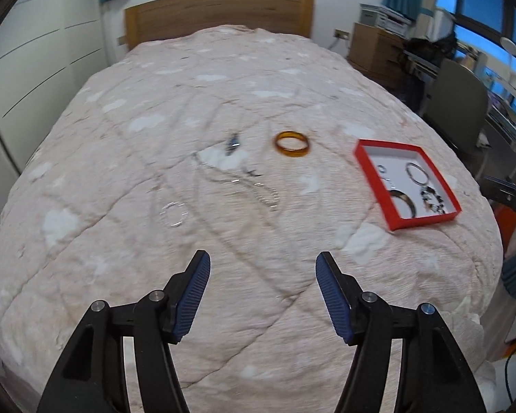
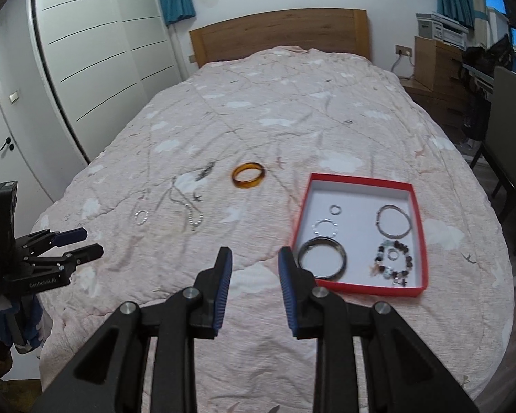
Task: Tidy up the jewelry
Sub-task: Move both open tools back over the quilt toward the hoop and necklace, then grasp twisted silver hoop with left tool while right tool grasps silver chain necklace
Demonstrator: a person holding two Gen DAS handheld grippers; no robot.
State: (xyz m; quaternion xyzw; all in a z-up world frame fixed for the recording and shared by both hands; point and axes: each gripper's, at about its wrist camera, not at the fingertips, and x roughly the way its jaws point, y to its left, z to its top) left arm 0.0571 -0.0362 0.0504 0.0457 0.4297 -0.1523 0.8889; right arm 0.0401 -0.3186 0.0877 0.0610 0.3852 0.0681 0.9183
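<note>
An amber bangle (image 1: pixel 291 144) (image 2: pixel 248 175) lies on the pink quilt. Left of it lie a thin silver chain (image 1: pixel 258 191) (image 2: pixel 189 211), a small silver ring (image 1: pixel 173 214) (image 2: pixel 141 217) and a dark blue piece (image 1: pixel 233 144) (image 2: pixel 205 171). A red tray (image 1: pixel 368 168) (image 2: pixel 419 237) on the right holds a dark bangle (image 2: pixel 322 257), a silver bracelet (image 2: pixel 394 220), a beaded bracelet (image 2: pixel 394 262) and small rings. My left gripper (image 1: pixel 262 265) (image 2: pixel 81 242) is open and empty above the quilt. My right gripper (image 2: pixel 255 258) is open and empty, left of the tray's near corner.
The bed's wooden headboard (image 2: pixel 278 32) is at the far end. White wardrobe doors (image 2: pixel 96 51) stand on the left. A chair (image 2: pixel 512 144) and a wooden cabinet (image 2: pixel 437 65) stand to the right of the bed.
</note>
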